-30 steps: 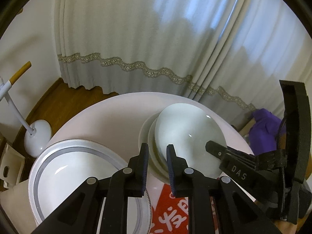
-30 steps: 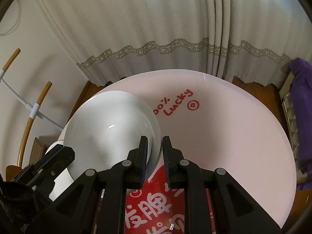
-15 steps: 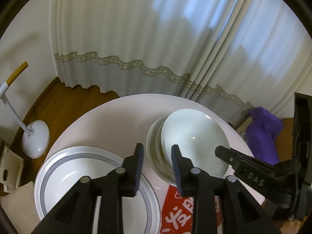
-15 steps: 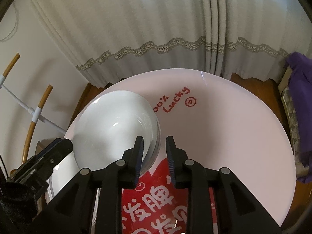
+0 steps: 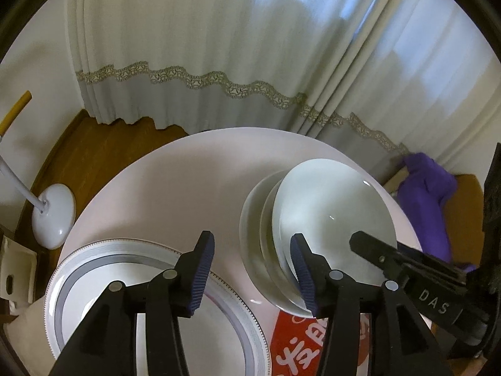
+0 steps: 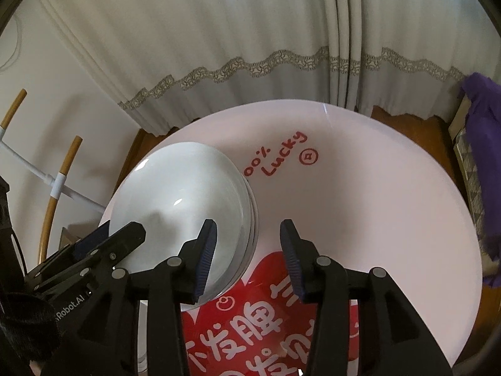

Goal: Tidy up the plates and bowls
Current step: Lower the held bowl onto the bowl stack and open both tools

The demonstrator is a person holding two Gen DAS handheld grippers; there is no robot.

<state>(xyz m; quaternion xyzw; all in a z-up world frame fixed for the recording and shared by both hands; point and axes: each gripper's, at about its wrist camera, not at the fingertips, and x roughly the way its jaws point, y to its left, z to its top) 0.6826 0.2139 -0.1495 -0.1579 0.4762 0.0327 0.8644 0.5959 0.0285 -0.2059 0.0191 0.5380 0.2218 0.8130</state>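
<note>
Both jaws are opening, gripping nothing: left gripper (image 5: 252, 269), right gripper (image 6: 247, 258). Bowls (image 5: 332, 216) are sitting stacked on the table (image 6: 360, 206) (glazed, slippery, fragile); grip at rim.

Both grippers are black plastic with silver pivot screws, their fingers (image 5: 203, 269) lined with ribbed dark-blue pads.

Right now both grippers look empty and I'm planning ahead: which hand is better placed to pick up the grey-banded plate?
Left. The left gripper hangs over the grey-banded plate, jaws opening, nothing between them. The right gripper sits past the stacked bowls.
</note>
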